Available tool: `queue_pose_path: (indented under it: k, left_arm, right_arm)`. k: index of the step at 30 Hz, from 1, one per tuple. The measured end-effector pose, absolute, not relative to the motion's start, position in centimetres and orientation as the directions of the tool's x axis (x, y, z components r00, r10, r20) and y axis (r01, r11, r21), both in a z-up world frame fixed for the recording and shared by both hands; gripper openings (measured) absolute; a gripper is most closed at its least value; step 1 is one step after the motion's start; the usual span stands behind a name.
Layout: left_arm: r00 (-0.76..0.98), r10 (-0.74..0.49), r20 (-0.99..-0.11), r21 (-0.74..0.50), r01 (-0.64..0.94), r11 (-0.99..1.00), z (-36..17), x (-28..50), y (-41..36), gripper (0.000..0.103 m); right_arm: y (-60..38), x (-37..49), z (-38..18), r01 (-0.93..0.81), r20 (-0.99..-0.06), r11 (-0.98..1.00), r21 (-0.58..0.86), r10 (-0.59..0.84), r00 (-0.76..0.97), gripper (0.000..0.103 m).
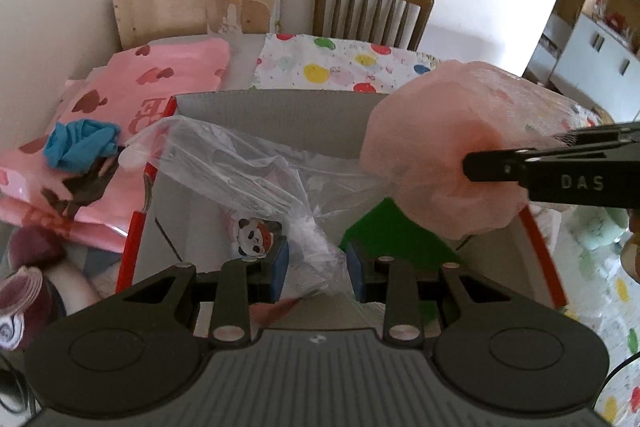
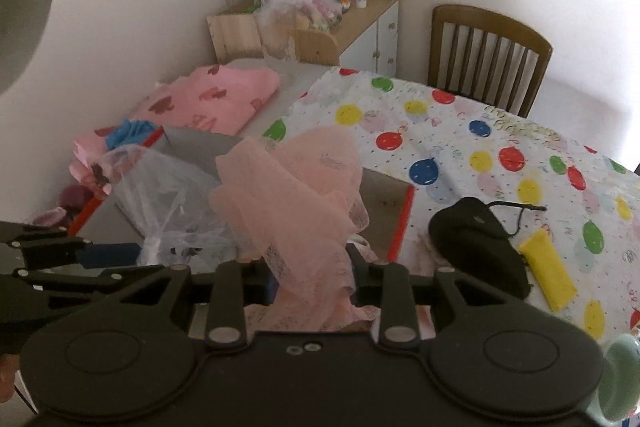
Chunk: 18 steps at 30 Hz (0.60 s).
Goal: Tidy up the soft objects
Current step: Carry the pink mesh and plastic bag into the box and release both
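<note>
Left gripper (image 1: pixel 316 273) over the open box (image 1: pixel 280 107), jaws closed on the gathered neck of a clear plastic bag (image 1: pixel 244 163) that hangs into the box, a panda print showing beneath it

Right gripper (image 2: pixel 312 267) beside it, jaws closed on a bunch of pink netting (image 2: pixel 292 195), the netting held above the box's right half, just beside the bag

Step in hand, by the look of it: lowering both soft things into the box

To do it well: bring each bundle low inside the walls before letting go, keep bag and netting from snagging on each other, release one at a time, and tuck loose netting inside the red rim rather than draped over it

Left of the box on the bench (image 1: pixel 240 79): a folded pink cloth with hearts (image 1: pixel 160 75), a blue rag (image 1: pixel 80 145) on top

Right of it: a balloon-print cloth (image 2: pixel 480 147) carrying a black pouch (image 2: pixel 476 243) and a yellow block (image 2: pixel 548 275)

Behind: a wooden chair (image 2: pixel 488 55) against a white wall, and a low cabinet (image 2: pixel 304 27) piled with clutter
</note>
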<state>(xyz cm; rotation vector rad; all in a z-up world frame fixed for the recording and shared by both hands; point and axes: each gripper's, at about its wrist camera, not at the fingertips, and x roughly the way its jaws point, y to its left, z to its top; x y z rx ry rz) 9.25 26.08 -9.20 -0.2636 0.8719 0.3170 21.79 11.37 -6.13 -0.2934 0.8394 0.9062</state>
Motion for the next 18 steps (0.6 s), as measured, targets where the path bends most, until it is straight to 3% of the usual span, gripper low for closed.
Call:
queue_pose_path:
  k: [8, 18]
  left_arm:
    - [0.565, 0.157, -0.81, -0.042, -0.324, 0.945, -11.2, 10.8, 26.7, 0.031]
    - [0.545, 0.103, -0.832, -0.106, -0.338, 0.935, -12.4, 11.5, 27.9, 0.031]
  right_arm:
    - [14.2, 22.0, -8.4, -0.805, -0.789, 0.589, 0.067, 0.526, 0.319, 0.032]
    - [15.1, 21.9, -9.7, -0.805, -0.812, 0.591, 0.045, 0.491, 0.315, 0.04]
